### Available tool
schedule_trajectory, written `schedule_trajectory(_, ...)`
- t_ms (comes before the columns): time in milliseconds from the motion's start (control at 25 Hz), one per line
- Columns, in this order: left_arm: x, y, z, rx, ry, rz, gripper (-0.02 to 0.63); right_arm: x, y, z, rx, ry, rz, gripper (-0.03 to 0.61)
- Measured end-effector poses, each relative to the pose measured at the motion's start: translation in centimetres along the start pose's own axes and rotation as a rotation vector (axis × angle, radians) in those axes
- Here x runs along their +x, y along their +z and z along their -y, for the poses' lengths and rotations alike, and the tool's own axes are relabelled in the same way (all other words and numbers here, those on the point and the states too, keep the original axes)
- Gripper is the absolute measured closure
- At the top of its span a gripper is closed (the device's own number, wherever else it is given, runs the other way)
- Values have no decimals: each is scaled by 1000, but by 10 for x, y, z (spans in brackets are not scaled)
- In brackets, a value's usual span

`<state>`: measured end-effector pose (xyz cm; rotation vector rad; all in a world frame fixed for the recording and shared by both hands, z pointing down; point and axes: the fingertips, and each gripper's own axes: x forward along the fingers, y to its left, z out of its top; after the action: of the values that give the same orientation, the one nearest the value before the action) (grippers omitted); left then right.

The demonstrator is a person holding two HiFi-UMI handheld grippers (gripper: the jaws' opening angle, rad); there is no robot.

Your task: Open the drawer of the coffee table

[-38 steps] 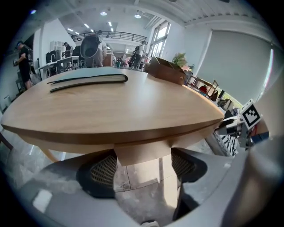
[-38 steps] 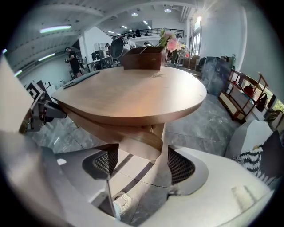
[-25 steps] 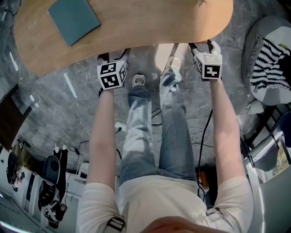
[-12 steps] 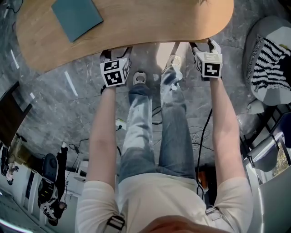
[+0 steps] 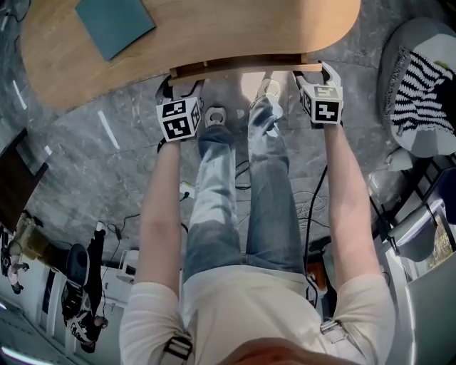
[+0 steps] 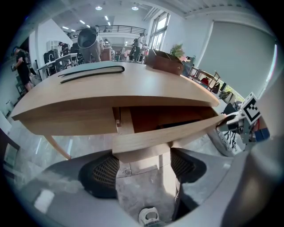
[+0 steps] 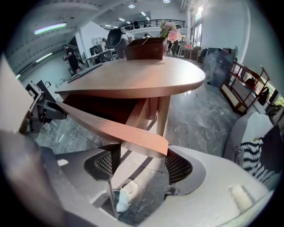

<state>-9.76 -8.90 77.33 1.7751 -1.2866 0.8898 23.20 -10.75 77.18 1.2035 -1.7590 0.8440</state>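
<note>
Out from under the coffee table (image 5: pixel 214 32), top centre, the drawer (image 5: pixel 239 68) has slid a little: stiff, probably light, best drawn evenly by its front edge, now between the spread, unclamped jaws of the left gripper (image 5: pixel 182 85) (just narrowing) and right gripper (image 5: pixel 313 73).

Grey marble floor (image 5: pixel 92 164), striped cushion (image 5: pixel 420 85) rt, tall windows (image 6: pixel 159 24), ceiling lights (image 6: pixel 98 8).

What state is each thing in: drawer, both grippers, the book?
Drawer: partly pulled out.
Left gripper: jaws apart, just been closing slightly, drawer front between their tips, unclamped.
Right gripper: jaws apart, drawer front between their tips, unclamped.
Book: closed, lying flat.
</note>
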Motion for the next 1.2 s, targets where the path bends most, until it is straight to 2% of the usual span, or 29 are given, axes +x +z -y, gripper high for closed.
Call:
schedule_trajectory(680,-21,-44,10,-5,1,-56,249,-19,-47,-16,32,-3,-50,265)
schedule_trajectory(1200,-40,-90,26,-26,0,-114,250,-37,-93,-25,42,7,-104,267)
